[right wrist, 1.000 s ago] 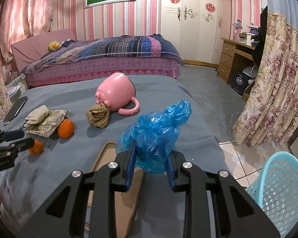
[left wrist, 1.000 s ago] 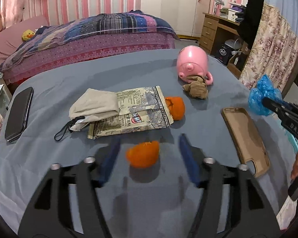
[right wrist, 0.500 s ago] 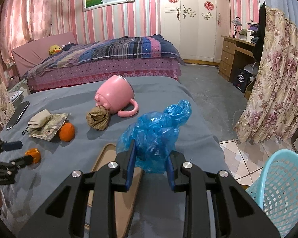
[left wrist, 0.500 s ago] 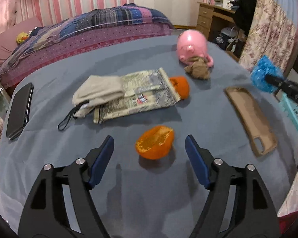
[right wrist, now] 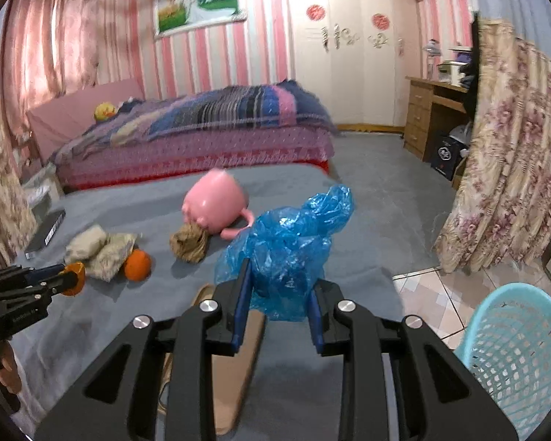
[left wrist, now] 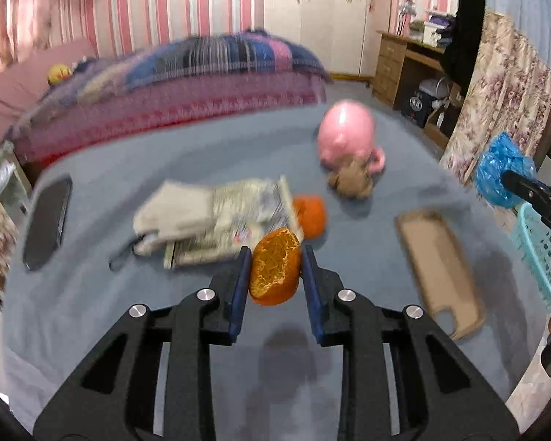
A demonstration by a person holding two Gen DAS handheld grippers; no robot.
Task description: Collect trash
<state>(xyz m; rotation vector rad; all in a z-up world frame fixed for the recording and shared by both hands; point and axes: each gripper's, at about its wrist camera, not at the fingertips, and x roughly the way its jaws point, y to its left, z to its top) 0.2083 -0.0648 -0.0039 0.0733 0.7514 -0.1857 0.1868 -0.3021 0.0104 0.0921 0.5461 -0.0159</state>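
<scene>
While both tongs are loaded, notes run left to right across the grey bedspread.

Far left: dark phone lying flat, not trash by the look of it. Next, beige pouch on top of a printed wrapper, blurred; a whole orange piece touches the wrapper's right edge.

Centre: left gripper has just been closing and now clamps the orange peel half between its blue pads, pith side facing the camera, lifted clear of the cover. Judged light, slightly springy, likely to crush or slip if squeezed hard; pinching across the rim as now seems sound.

Further right: pink mug on its side with a crumpled brown paper wad at its mouth. Wad looks soft and light; take it across the bulk. Tan phone case lies flat near the edge.

Right: right gripper set narrow, pinching the blue plastic bag near its lower bunch. Bag is thin, slippery, weightless; hold on gathered folds, not a single layer.

Far right, on the tiled floor below the bed edge: turquoise basket, the likely drop point.
</scene>
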